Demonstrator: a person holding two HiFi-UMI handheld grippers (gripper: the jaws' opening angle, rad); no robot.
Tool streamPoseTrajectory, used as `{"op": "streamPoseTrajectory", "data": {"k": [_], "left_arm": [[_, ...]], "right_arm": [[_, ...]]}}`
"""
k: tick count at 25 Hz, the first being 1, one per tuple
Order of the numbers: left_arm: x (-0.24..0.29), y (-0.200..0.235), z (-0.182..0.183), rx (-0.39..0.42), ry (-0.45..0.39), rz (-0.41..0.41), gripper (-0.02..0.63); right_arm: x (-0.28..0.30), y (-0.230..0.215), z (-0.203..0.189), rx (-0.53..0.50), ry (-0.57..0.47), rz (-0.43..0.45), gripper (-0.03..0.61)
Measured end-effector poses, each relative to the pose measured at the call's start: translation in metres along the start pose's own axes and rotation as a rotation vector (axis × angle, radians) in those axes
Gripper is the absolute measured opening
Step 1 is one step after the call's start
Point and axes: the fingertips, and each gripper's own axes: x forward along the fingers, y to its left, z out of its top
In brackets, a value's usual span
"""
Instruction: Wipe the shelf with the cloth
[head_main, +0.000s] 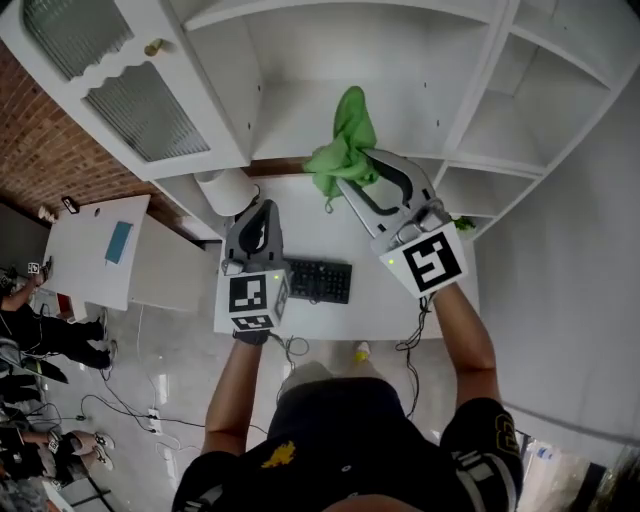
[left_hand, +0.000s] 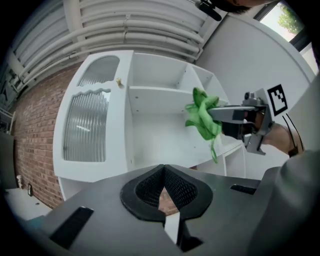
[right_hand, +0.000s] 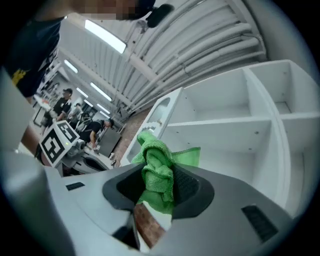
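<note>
Below the head camera, the right gripper (head_main: 347, 180) reached forward and up, its jaws clamped on a bunched green cloth (head_main: 345, 148) that hung in front of the open middle compartment of a white shelf unit (head_main: 300, 115). I could not tell if the cloth already touched the shelf board. The left gripper (head_main: 262, 207) stood lower and nearer to the body, over a white desk (head_main: 385, 300) with a black keyboard (head_main: 318, 280), well apart from the cloth, so the right hand was clearly the nearer one for wiping. Seen along the left gripper, its jaws were together with nothing between them; the cloth lay ahead and to the right, before the shelf board, whose long axis ran from side to side. A ribbed glass door (left_hand: 87, 127) stood open at the left, beside a brick wall (left_hand: 35, 135). Seen along the right gripper, the cloth was squeezed between the black pads (right_hand: 187, 182) and rose above them in a thick fold, and the horizontal shelf board lay just beyond it, a little to the right. I judge that the coming move needs a short push forward and then a stroke along the board. The painted surface looked smooth and bare. Behind, the room was a large hall with long ceiling lights (right_hand: 105, 34) and some people (right_hand: 62, 102) far away.
</note>
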Motion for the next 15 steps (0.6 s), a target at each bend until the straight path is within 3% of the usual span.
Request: {"op": "streamPoseTrajectory", "data": {"k": [3, 7, 10, 15], "left_arm": [[0.013, 0.005, 0.002, 0.014, 0.007, 0.008, 0.011], [0.024, 0.013, 0.010, -0.034, -0.040, -0.038, 0.011], [0.032, 0.033, 0.010, -0.038, -0.061, -0.050, 0.011], [0.050, 0.040, 0.000, -0.040, -0.054, -0.083, 0.011]], "right_arm": [[0.046, -0.022, 0.009, -0.141, 0.039, 0.043, 0.140], [0.127, -0.046, 0.006, -0.394, 0.144, 0.121, 0.140], [0.182, -0.048, -0.028, -0.523, 0.284, 0.186, 0.140], [0.249, -0.038, -0.090, -0.645, 0.430, 0.275, 0.140]]}}
